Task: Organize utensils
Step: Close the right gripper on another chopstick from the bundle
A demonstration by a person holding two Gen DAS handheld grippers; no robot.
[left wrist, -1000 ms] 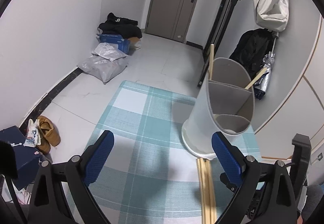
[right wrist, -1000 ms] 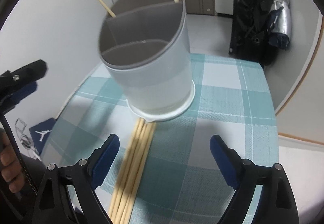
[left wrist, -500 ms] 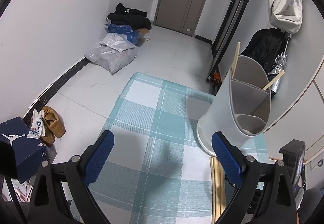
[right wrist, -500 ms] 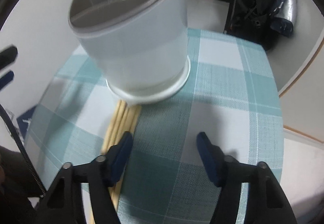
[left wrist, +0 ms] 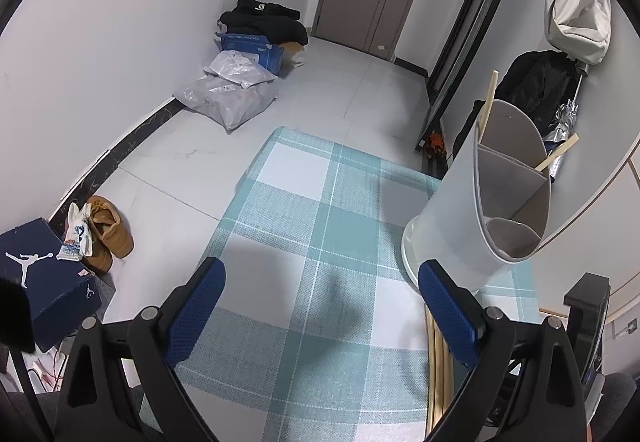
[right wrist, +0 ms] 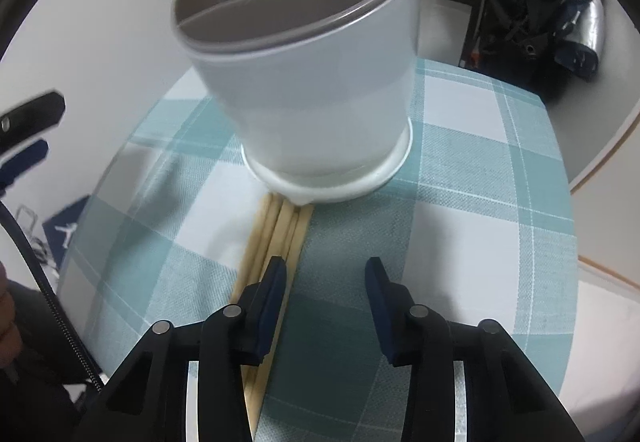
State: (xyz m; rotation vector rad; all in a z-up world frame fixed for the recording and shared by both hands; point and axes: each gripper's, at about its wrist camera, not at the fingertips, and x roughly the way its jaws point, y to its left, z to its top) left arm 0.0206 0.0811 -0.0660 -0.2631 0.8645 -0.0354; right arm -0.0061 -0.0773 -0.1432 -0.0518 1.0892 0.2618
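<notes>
Chopsticks (right wrist: 276, 230) lie as a bundle on the checked tablecloth (right wrist: 472, 178), their far ends touching the base of the white utensil holder (right wrist: 312, 90), a divided caddy that already carries two upright sticks (left wrist: 489, 98) in its rear compartment. The right gripper (right wrist: 326, 274) hangs low over the cloth with its jaws partly parted and nothing between them; its left finger sits above the bundle's right edge, so the gap lies just beside the sticks, not around them. The left gripper (left wrist: 320, 302) hovers released and unladen near the holder. The step in hand appears to be the approach to pick up chopsticks. The next move calls for a small leftward shift to straddle the sticks, then descent and closure.
</notes>
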